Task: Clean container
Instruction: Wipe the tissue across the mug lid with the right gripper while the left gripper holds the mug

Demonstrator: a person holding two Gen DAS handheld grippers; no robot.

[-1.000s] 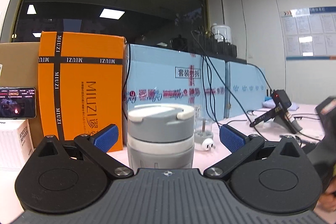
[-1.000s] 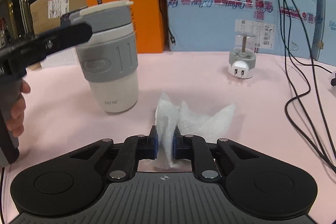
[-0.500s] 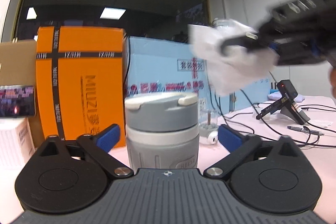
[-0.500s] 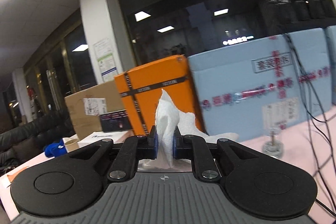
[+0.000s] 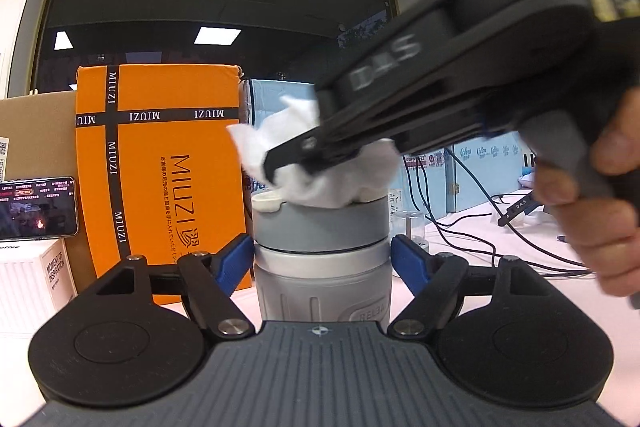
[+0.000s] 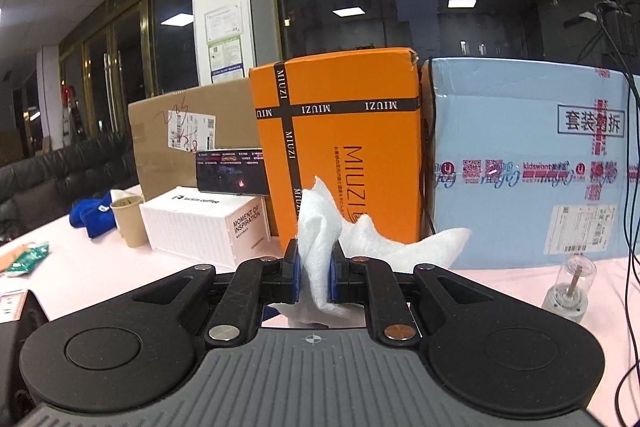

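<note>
Left tongs (image 5: 322,261) sit around the cup (image 5: 320,267), one blue pad (image 5: 234,263) either side of the grey sleeve — pads look just beside it or barely touching, can't tell if there's real squeeze, so grip state unclear. Cup stands upright on the pink bench (image 5: 500,255), dead centre between the fingers, grey lid (image 5: 320,227) on.

Right tongs (image 6: 314,277) are clamped on a white tissue (image 6: 320,227); the wad sticks up between the pads and spills out to their right. In the left view the right tongs (image 5: 280,167) come in from upper right, angled down, tissue (image 5: 320,171) pressed onto the lid top. A hand (image 5: 592,211) holds that tool's handle at the right edge. Some motion blur on the tool.

Beyond the tongs: orange box (image 6: 340,155) straight ahead, light blue box (image 6: 528,171) to its right, brown carton (image 6: 192,143) to its left. A phone (image 6: 232,177) with lit screen rests on a white box (image 6: 204,227), ahead-left. Further left, a paper cup (image 6: 128,219) and blue cloth (image 6: 90,215). Ahead-right of the right tongs, a small clear-domed gadget (image 6: 570,287) on the bench; black cables (image 6: 632,187) hang down the right edge.
</note>
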